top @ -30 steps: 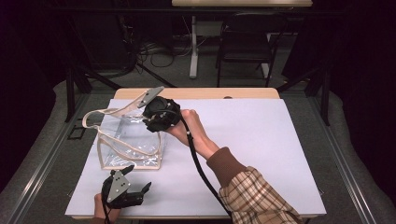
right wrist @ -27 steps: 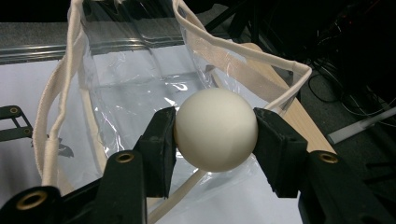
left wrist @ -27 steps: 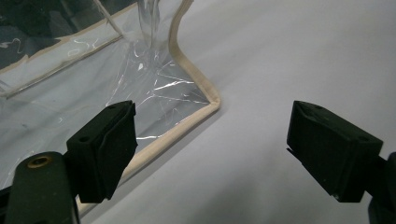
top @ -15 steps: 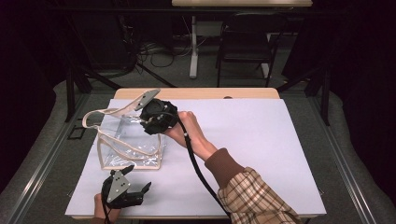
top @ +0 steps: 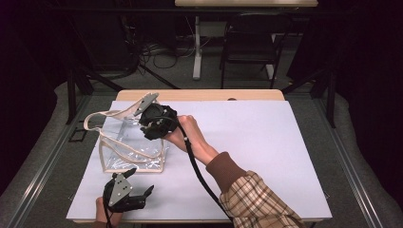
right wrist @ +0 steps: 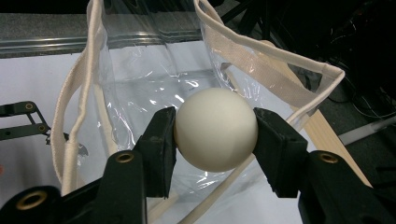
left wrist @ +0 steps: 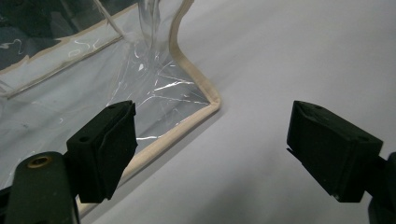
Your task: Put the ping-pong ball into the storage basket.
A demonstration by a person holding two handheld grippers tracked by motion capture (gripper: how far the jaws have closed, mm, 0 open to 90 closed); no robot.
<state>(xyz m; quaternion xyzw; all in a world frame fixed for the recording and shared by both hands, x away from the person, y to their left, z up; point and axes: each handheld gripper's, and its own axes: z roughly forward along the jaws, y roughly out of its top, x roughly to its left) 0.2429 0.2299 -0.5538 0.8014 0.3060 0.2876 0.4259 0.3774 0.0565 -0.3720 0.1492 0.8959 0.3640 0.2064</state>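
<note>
A clear plastic tote bag (top: 128, 147) with cream trim and cream handles stands on the white table at the left. My right gripper (top: 154, 122) hovers over its open mouth, shut on a cream ball (right wrist: 215, 129) that sits between both pads just above the bag's opening (right wrist: 154, 84). My left gripper (top: 135, 199) rests near the table's front edge, below the bag. Its jaws stand wide open with nothing between them, and the bag's bottom corner (left wrist: 205, 100) lies just ahead of the left pad.
The white table top (top: 266, 152) stretches to the right of the bag. A cable trails from the right gripper along the forearm in a plaid sleeve (top: 256, 199). Beyond the table's far edge are a chair (top: 249, 47) and table legs on a dark floor.
The right gripper with the ball has shifted slightly left, toward the bag's opening. The left gripper has stayed where it was.
</note>
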